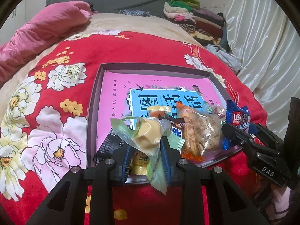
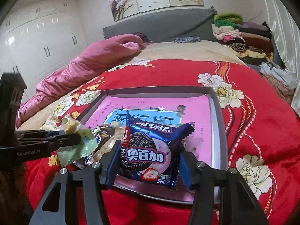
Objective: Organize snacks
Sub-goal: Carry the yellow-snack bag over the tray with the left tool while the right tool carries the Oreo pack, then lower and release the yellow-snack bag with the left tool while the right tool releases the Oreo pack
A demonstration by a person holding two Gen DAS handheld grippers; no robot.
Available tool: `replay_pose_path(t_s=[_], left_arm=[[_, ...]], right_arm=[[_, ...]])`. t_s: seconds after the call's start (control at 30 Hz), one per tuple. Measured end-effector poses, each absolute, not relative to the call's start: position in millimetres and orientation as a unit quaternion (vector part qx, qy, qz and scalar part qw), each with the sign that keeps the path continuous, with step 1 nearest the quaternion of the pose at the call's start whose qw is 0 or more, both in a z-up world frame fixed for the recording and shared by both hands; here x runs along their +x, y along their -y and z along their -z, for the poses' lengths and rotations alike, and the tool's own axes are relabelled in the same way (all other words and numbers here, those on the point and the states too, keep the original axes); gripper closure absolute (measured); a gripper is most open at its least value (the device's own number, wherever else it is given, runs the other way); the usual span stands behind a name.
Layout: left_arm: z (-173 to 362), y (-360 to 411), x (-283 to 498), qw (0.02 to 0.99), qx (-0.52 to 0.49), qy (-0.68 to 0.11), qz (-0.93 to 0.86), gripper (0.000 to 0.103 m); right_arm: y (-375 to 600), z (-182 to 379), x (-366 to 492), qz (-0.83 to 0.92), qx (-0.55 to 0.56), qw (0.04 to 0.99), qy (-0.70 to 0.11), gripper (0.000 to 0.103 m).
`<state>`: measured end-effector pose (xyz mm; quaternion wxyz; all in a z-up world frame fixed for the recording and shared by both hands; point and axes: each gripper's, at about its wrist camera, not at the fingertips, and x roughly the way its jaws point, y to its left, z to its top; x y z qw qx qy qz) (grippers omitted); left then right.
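Observation:
A shallow grey-rimmed box (image 1: 93, 101) with a pink printed floor lies on the red floral bedspread. My left gripper (image 1: 145, 151) is shut on a pale green packet holding a yellow pastry (image 1: 148, 133), just above the box's near edge. My right gripper (image 2: 148, 153) is shut on a blue cookie packet (image 2: 148, 150) with a strawberry picture, held over the box's near right corner. In the left wrist view that blue packet (image 1: 238, 116) and the right gripper (image 1: 243, 133) show at the right. Several other snack packets (image 1: 198, 131) are piled in the box's near part.
The grey-rimmed box (image 2: 218, 112) takes up the middle of the bedspread (image 2: 262, 112). A pink quilt (image 1: 43, 31) is bunched at the far left and folded clothes (image 1: 196, 16) are stacked at the far right by a white curtain (image 1: 262, 43). White wardrobes (image 2: 41, 37) stand behind the bed.

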<state>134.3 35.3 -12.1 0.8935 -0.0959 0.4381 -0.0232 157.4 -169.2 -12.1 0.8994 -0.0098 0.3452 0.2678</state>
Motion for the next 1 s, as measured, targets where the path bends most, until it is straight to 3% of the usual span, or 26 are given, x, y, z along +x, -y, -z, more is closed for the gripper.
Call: replay_pose_path(t_s=[0.87,1.0], left_arm=[[13,-36,136,0.893,-0.091,-0.441,0.023,0.070],[9,-37,134,0.897,-0.090,-0.433,0.020,0.054]], right_arm=[[189,16,167,-0.252,0.037,0.895,-0.367,0.041],[194,9,164,-0.251,0.047,0.900,-0.352,0.041]])
